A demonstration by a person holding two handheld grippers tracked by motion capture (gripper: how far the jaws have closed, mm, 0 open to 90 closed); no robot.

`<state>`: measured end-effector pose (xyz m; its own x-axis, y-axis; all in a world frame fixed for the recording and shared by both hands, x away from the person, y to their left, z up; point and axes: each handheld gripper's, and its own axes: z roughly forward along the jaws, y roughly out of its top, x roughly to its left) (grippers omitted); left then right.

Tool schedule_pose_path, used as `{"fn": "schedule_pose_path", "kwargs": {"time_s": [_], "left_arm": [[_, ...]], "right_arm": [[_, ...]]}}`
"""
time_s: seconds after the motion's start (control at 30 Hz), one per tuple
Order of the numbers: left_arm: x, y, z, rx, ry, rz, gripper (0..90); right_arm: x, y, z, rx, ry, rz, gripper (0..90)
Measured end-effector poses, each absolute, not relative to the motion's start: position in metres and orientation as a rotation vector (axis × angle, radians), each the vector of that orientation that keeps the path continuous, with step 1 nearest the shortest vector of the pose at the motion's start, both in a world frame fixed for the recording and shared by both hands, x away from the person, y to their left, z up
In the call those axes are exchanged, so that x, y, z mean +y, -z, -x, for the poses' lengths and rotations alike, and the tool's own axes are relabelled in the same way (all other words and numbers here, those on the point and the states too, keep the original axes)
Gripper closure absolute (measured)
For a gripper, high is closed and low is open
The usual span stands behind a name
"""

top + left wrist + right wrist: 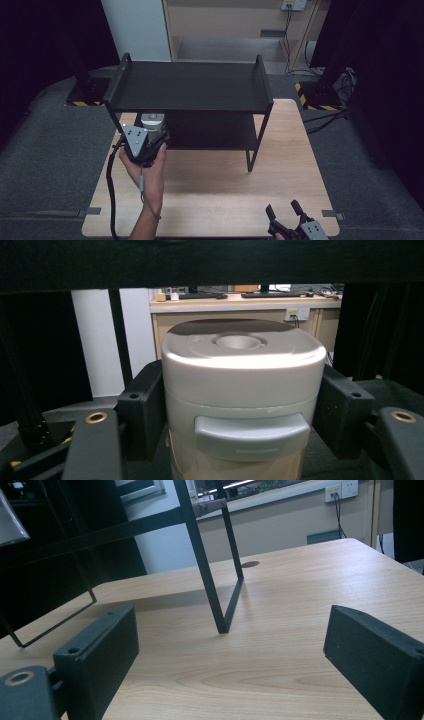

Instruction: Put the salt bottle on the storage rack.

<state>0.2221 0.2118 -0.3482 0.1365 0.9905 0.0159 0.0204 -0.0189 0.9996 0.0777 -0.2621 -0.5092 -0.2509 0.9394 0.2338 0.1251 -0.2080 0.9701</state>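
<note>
A pale silver-white lidded container with a front tab stands between the jaws of my left gripper, which is shut on its sides. From above, the container sits at the left front edge of the black shelf rack, just under its top shelf, with the left gripper and a hand behind it. My right gripper rests open over the table's near right corner, nothing between its jaws. In its own view the right gripper faces the rack's front leg.
The wooden table carries the two-tier black rack across its back half. The rack's right front leg stands mid-table. Dark stands and cables lie on the grey floor beyond. A cable trails from the left gripper.
</note>
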Motion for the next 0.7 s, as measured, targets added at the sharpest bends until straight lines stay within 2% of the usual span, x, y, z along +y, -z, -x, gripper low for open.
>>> {"fn": "schedule_pose_path", "kwargs": {"time_s": [0.5, 0.7], "left_arm": [[0.21, 0.351, -0.252, 1.158, -1.071, -1.294, 30.4], [0.201, 0.358, -0.254, 1.146, -1.113, -1.298, 30.3]], "right_arm": [[-0.266, 0.511, -0.083, 1.354, -1.514, -1.328, 7.7], [-0.266, 0.511, -0.083, 1.357, -1.508, -1.335, 7.7]]}}
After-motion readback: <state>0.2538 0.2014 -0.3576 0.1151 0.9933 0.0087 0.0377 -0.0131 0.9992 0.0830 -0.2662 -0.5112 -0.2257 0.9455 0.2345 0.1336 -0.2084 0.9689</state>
